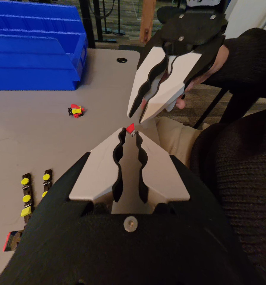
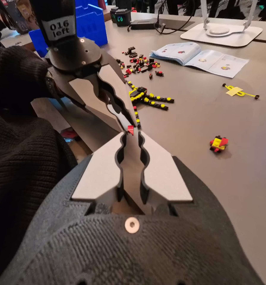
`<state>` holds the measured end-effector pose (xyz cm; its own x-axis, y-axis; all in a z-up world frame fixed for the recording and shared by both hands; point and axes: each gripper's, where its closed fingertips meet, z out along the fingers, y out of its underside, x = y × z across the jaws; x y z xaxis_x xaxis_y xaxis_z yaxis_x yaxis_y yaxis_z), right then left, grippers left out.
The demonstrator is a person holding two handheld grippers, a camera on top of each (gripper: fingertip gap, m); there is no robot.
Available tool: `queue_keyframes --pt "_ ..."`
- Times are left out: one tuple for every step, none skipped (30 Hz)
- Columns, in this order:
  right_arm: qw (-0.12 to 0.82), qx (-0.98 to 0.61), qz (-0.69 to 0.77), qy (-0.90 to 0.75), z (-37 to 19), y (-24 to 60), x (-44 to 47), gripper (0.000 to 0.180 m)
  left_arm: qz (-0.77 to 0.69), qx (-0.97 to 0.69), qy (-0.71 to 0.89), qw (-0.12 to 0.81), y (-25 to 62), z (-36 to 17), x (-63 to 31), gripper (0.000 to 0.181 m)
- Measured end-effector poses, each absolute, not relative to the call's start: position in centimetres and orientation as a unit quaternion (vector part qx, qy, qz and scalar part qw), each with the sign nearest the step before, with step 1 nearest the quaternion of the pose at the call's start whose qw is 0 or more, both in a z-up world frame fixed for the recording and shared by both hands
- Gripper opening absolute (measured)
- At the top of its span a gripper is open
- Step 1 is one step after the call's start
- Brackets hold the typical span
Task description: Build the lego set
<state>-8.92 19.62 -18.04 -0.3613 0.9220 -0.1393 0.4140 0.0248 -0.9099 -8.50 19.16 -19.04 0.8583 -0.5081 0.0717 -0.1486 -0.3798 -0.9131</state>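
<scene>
My left gripper (image 1: 130,131) is shut on a small red wedge piece (image 1: 130,127) with a grey bit under it, held at the fingertips above the table's near edge. It also shows in the right wrist view (image 2: 130,129), where the left gripper (image 2: 134,125) reaches in from the upper left. My right gripper (image 2: 131,132) points at that piece tip to tip, jaws a narrow gap apart with nothing between them. In the left wrist view the right gripper (image 1: 135,118) stops just short of the piece. A small red, yellow and black sub-build (image 1: 76,111) (image 2: 218,144) lies on the grey table (image 1: 36,138).
Black strips with yellow studs (image 1: 27,195) join a black-and-yellow body (image 2: 138,93). A pile of loose pieces (image 2: 141,63), an open booklet (image 2: 198,58), a yellow string with a tag (image 2: 237,92) and a white stand (image 2: 222,32) lie beyond. Blue bins (image 1: 33,46) stand at the back left.
</scene>
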Motion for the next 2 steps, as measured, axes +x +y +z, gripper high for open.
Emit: queue_keyframes --pt "0.256 -0.501 0.485 -0.669 -18.2 19.46 -8.87 0.013 -0.178 -0.809 0.206 0.521 19.09 -18.89 -8.29 0.01" --pt "0.251 -0.503 0.486 -0.669 -18.33 19.32 -8.81 0.013 -0.182 -0.806 0.21 0.522 19.01 -18.78 -8.09 0.01"
